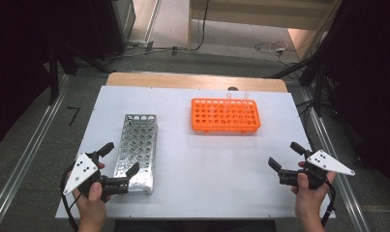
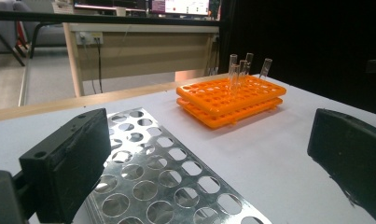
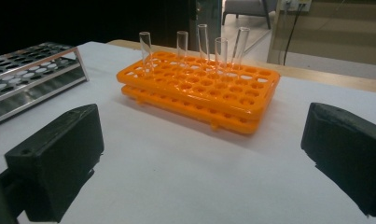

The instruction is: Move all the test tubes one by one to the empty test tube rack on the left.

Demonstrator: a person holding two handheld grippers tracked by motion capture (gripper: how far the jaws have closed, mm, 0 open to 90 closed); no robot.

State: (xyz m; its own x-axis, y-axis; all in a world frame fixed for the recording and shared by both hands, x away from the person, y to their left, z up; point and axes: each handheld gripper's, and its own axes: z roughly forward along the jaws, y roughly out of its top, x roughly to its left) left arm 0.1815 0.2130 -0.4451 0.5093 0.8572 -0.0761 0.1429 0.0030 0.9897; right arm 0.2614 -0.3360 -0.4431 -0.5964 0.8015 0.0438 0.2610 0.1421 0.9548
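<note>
While both grippers are held released, jaws spread wide, a perforated shiny metal rack (image 1: 137, 151) is seen just beside the left gripper (image 1: 119, 158); a glossy orange plastic rack (image 1: 225, 115) bearing clear glass tubes (image 3: 203, 42) is seen well ahead of the right gripper (image 1: 286, 155).

Counter (image 1: 192, 154): white sheet over a wooden top, wood strip bare along the far edge. Two racks lie directly on it. Metal rack (image 1: 137, 152) at left, long side running near to far, its holes empty. Orange rack (image 1: 225, 116) at right, farther back, well apart from the metal one, clear tubes (image 3: 203, 39) upright in its far rows
</note>
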